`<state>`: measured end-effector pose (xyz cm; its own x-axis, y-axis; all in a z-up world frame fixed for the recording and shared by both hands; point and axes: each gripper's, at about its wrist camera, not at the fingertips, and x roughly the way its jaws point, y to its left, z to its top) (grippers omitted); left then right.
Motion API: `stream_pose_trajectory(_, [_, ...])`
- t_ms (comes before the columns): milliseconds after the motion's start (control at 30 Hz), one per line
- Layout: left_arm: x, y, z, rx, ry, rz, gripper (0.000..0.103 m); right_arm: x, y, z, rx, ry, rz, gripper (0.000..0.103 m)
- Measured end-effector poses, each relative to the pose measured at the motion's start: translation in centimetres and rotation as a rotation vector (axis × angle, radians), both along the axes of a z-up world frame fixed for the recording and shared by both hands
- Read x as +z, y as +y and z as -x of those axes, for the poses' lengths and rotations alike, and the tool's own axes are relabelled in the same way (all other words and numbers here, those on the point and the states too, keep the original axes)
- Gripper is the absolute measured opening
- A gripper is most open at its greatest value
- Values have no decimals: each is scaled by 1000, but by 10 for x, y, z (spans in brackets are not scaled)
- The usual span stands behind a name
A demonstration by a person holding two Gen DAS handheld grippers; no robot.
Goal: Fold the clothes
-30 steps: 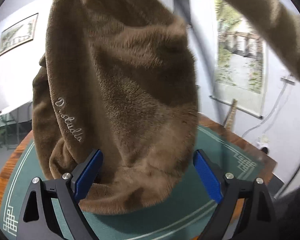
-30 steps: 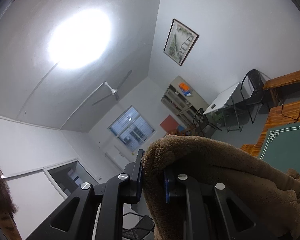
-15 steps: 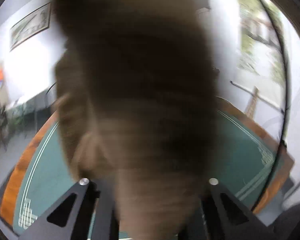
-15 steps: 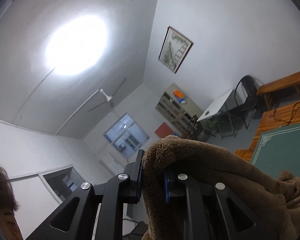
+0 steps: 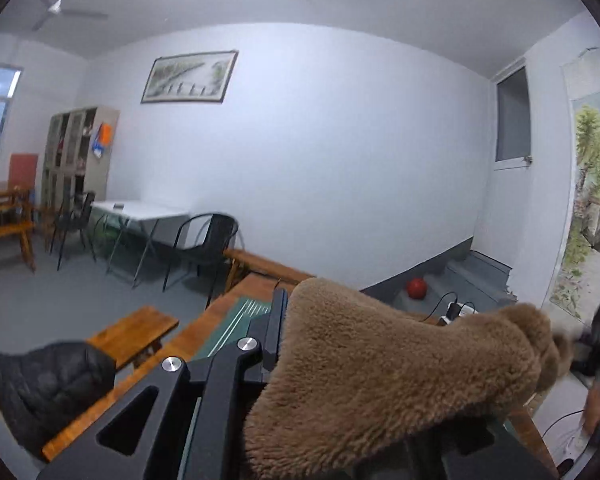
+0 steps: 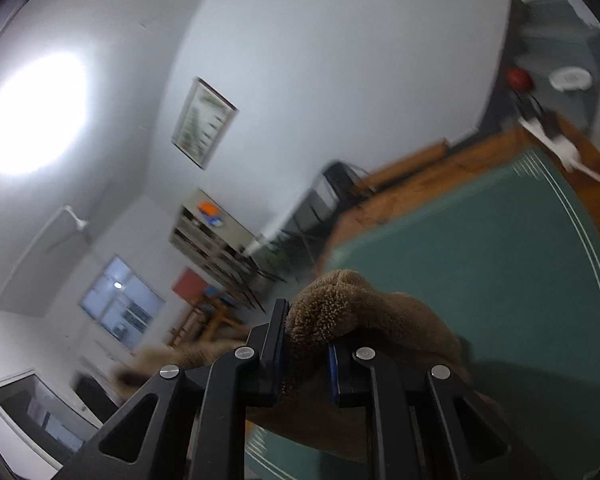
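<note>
A brown fleece garment (image 5: 380, 376) is gripped by both grippers above a green mat (image 6: 480, 264).

The right gripper (image 6: 306, 344) is clamped on a bunched fold of the fleece, which is seen between its blue-padded fingers (image 6: 278, 340). The left gripper (image 5: 296, 344) is draped with the fabric: one finger is shown against the fleece, the other is covered, so a firm hold cannot be confirmed. The mat is laid on a wooden table (image 6: 428, 172).

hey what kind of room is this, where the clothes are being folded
Probably a plain office or meeting room, not a home laundry: a white folding table with black chairs, a glass-door cabinet, and framed landscape art. The brown fleece garment hangs over a green-matted wooden table.
</note>
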<state>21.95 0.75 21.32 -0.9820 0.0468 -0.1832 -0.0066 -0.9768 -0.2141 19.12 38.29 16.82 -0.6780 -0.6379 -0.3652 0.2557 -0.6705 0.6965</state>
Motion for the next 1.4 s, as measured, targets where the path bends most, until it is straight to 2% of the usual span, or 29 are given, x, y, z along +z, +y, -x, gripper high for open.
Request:
stream_pose_trajectory(100, [0, -4, 11, 0, -25, 7, 10, -52, 6, -11, 39, -97, -54, 21])
stream_pose_trajectory(133, [0, -5, 15, 0, -33, 9, 10, -64, 4, -15, 54, -118, -78, 27])
stream_pose_trajectory(200, [1, -8, 22, 1, -50, 14, 10, -80, -5, -27, 86, -131, -177, 53])
stream_pose_trajectory(233, [1, -9, 26, 1, -58, 16, 10, -85, -9, -33, 107, -130, -227, 72])
stream_pose_trajectory(267, [1, -11, 30, 1, -67, 18, 10, -91, -12, -40, 127, -127, -279, 76])
stream_pose_trajectory(367, [1, -15, 41, 1, -92, 25, 10, -101, -23, -62, 147, -86, -474, 76])
stream_pose_trajectory(433, [1, -18, 48, 1, -108, 29, 10, -105, -37, -74, 122, -18, -698, 76])
stream_pose_trajectory(500, [-2, -22, 53, 0, -114, 28, 10, -112, -57, -85, 107, 70, -938, 76])
stream_pose_trajectory(567, [-2, -25, 55, -1, -117, 25, 10, -127, -74, -99, 112, 180, -1114, 76])
stream_pose_trajectory(633, [3, -27, 56, -5, -116, 22, 10, -142, -93, -113, 134, 302, -1241, 76])
stream_pose_trajectory(900, [25, -31, 58, -31, -105, 15, 10, -196, -160, -107, 220, 593, -1432, 76])
stream_pose_trajectory(1000, [36, -25, 55, -55, -91, 24, 10, -199, -174, -103, 170, 693, -1435, 76])
stream_pose_trajectory(1133, [50, -16, 51, -94, -68, 41, 10, -194, -183, -79, 24, 713, -1410, 76])
stream_pose_trajectory(1200, [56, -13, 49, -108, -57, 48, 10, -186, -181, -65, -21, 682, -1357, 76])
stream_pose_trajectory(1233, [58, -12, 48, -113, -53, 50, 10, -179, -178, -58, -29, 653, -1313, 73])
stream_pose_trajectory(1267, [62, -13, 49, -116, -48, 51, 10, -168, -171, -50, -34, 608, -1252, 55])
stream_pose_trajectory(1333, [66, -15, 48, -114, -39, 48, 10, -143, -152, -38, -62, 544, -1148, 31])
stream_pose_trajectory(1400, [70, -20, 47, -109, -28, 36, 10, -117, -129, -29, -103, 501, -1056, 25])
